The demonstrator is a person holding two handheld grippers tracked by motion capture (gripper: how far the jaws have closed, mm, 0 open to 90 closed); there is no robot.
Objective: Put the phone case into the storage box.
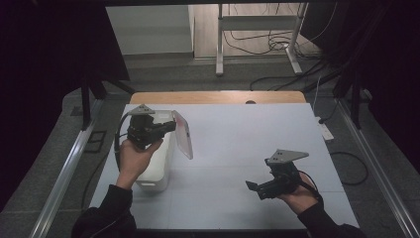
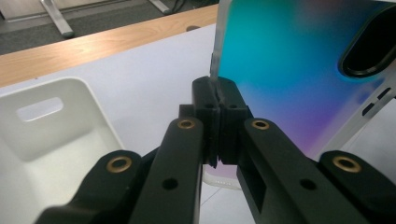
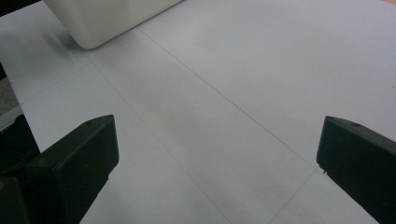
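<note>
Phone (image 2: 289, 74): flat slab with an iridescent teal-to-violet back and a dark camera cutout near one corner. Held up off the surface, tilted, just beside and above the white bin's open top. In the high view it reads as a pale, pinkish panel (image 1: 183, 133).
Grip: left gripper (image 2: 215, 100) has its jaws closed on the phone's thin edge, pinching only a narrow strip. Judged a light edge hold, chosen so the slab hangs free of the hand and can be steered over the opening.
Left hand (image 1: 133, 156): raised over the bin, wrist turned so the phone faces outward.
White bin (image 1: 156, 168): tall plastic container with a handle slot in its wall, standing on the left part of the surface; its inside (image 2: 60, 140) looks bare.
Step in hand: by the look of it, either lowering the phone into the bin or lifting it clear; cannot tell which.
Risk: an edge pinch on a smooth slab could let it pivot or slip.
Right gripper (image 1: 267, 187): jaws wide apart, holding nothing, low over the bare surface well apart from the bin; apparently idle.
Surface (image 3: 224, 93): white sheet with faint seams, wooden edge at the far side.
</note>
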